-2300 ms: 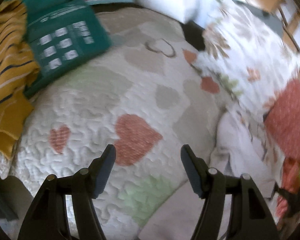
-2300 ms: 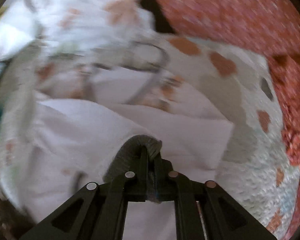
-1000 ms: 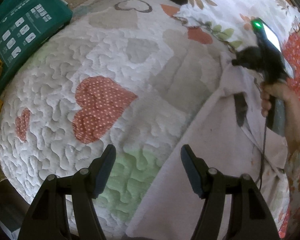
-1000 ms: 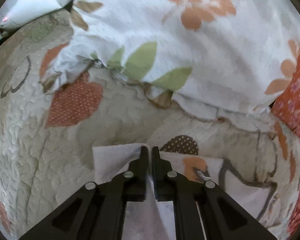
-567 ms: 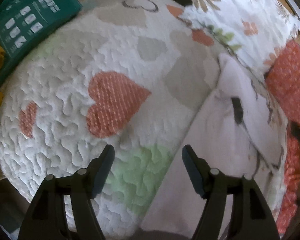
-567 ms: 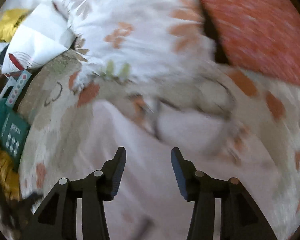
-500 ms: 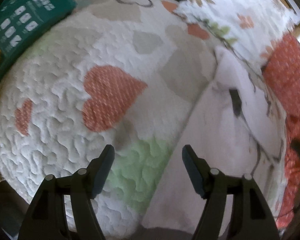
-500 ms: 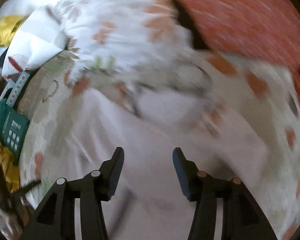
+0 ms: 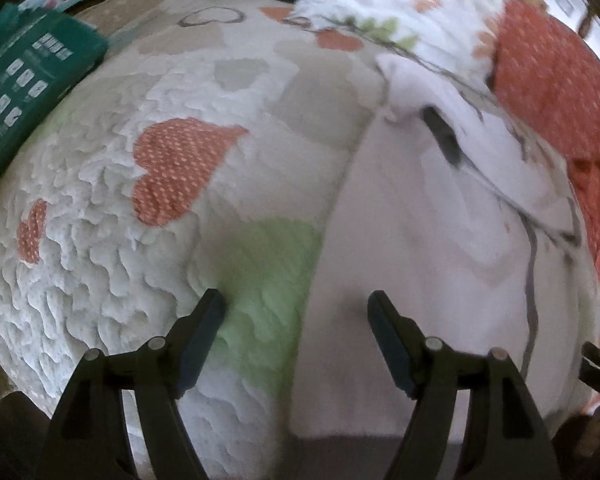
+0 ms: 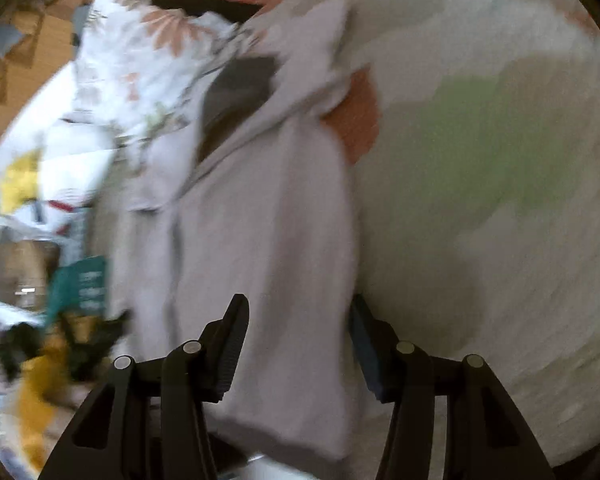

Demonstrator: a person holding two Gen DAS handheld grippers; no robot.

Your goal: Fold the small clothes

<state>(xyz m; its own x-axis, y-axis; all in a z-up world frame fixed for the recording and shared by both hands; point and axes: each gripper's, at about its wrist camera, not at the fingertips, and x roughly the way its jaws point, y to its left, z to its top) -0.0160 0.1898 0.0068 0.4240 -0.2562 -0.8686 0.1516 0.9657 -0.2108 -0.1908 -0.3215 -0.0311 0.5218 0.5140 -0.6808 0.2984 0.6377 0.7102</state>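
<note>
A pale pinkish-white small garment (image 9: pixel 432 240) lies spread on the quilted heart-print bedcover (image 9: pixel 112 208), with a dark label near its far end. My left gripper (image 9: pixel 296 312) is open, its fingers straddling the garment's near left edge. In the right wrist view the same garment (image 10: pixel 268 220) runs lengthwise away from me, its far end rumpled with a dark patch. My right gripper (image 10: pixel 298 320) is open and low over the garment's near end, holding nothing.
A teal packet (image 9: pixel 24 80) lies at the far left of the bed. A floral white pillow (image 9: pixel 384 4) and an orange dotted cloth (image 9: pixel 556 84) lie at the back right. A yellow striped cloth (image 10: pixel 40 388) is at the left in the right wrist view.
My right gripper let go of the garment's corner, opened, and swung round to the garment's near end. My left gripper stayed open and moved closer to the garment's edge.
</note>
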